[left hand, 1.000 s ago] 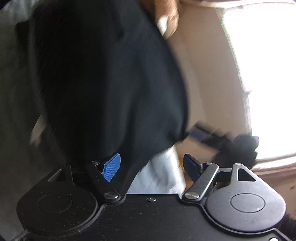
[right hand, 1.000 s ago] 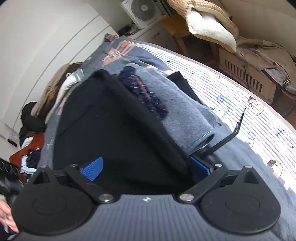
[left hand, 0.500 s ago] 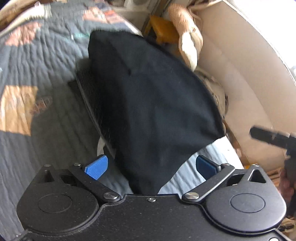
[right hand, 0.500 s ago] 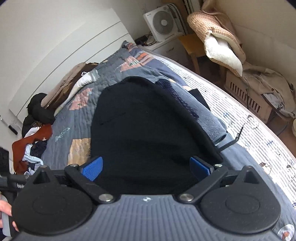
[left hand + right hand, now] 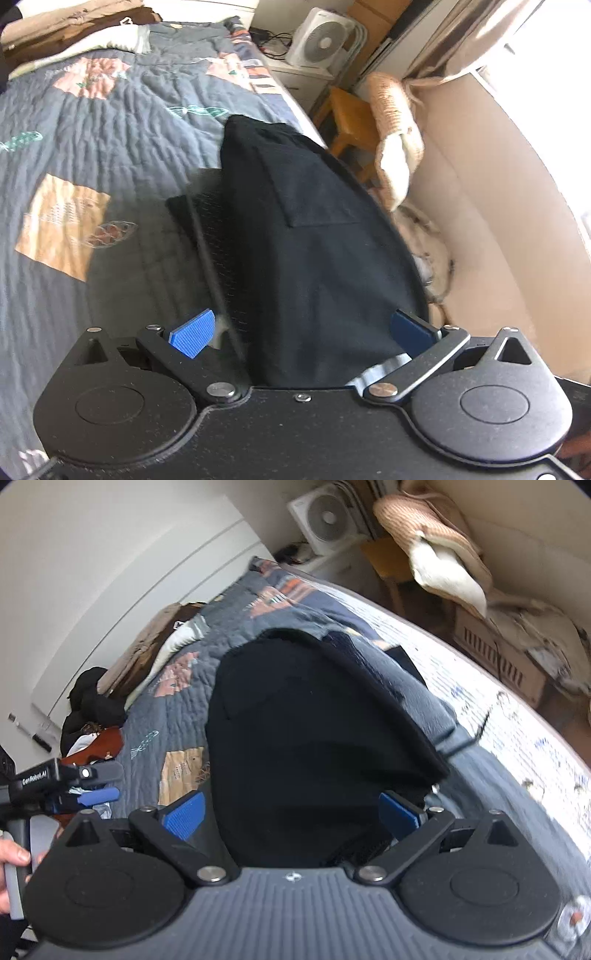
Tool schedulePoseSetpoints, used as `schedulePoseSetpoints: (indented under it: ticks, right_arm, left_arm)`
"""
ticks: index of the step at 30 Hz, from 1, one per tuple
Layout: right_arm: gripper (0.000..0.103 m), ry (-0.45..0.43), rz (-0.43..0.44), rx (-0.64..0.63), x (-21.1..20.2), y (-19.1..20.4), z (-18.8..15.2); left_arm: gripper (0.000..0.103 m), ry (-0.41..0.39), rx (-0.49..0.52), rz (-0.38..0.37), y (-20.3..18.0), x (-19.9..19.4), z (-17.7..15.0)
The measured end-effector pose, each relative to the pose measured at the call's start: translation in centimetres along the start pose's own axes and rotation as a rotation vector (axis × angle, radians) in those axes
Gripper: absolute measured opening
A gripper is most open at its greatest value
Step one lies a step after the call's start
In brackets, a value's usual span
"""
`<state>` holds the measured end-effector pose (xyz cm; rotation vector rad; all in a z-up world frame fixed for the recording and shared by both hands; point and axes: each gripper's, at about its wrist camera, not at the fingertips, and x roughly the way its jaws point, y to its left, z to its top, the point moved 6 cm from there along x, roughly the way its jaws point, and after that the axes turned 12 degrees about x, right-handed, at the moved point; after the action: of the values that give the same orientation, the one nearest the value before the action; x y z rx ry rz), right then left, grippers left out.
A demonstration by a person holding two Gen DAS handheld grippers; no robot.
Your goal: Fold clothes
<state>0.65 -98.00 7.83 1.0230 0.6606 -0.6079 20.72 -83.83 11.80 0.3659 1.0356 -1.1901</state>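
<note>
Lying folded on the quilt (image 5: 74,122), the black garment (image 5: 317,236) is sitting between my left gripper (image 5: 303,332) and right gripper (image 5: 291,814), both gaping wide, pads gripping nothing.

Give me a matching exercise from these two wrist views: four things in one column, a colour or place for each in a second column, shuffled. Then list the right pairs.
Things:
1. garment lying in front of both cameras
2. box fan
3. quilt
4. stool

Descriptions:
A. grey-blue with orange patches, covering the bed
B. white, on a low cabinet past the far end of the bed
C. black, lying on the bed
D. yellow wood, beside the bed with a beige blanket draped next to it

Pairs: 1-C, 2-B, 3-A, 4-D
</note>
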Motion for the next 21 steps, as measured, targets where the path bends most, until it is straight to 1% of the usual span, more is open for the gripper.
schedulePoseSetpoints:
  ticks: [2, 5, 6, 9, 13, 16, 19, 21]
  right_arm:
    - [0.100, -0.004, -0.043, 0.003, 0.0, 0.3, -0.5]
    - [0.100, -0.018, -0.143, -0.036, 0.0, 1.0, -1.3]
    - [0.100, -0.018, -0.153, -0.042, 0.2, 1.3, -1.4]
    - [0.100, -0.012, -0.165, -0.027, 0.7, 1.6, -1.9]
    - [0.100, 0.003, -0.182, 0.013, 1.3, 1.4, -2.6]
    - [0.100, 0.006, -0.185, 0.068, 1.8, 0.5, -3.0]
    - [0.100, -0.010, -0.169, 0.128, 2.2, -0.7, -3.4]
    - [0.100, -0.026, -0.143, 0.186, 2.6, -2.0, -3.6]
  left_arm:
    - [0.103, 0.022, 0.047, 0.028, 0.0, 0.1, 0.4]
    - [0.103, 0.042, 0.107, 0.040, -0.5, 0.3, 0.4]
    - [0.103, 0.038, 0.119, 0.039, -0.5, 0.5, 0.3]
    - [0.103, 0.043, 0.136, 0.029, -0.2, 1.4, -0.2]
    - [0.103, 0.067, 0.113, -0.007, 1.1, 2.7, -0.5]
    - [0.103, 0.061, 0.128, -0.008, 2.0, 3.3, -0.4]
    - [0.103, 0.065, 0.126, 0.001, 3.1, 4.0, -0.3]
    - [0.103, 0.050, 0.115, -0.001, 3.9, 4.1, -0.2]
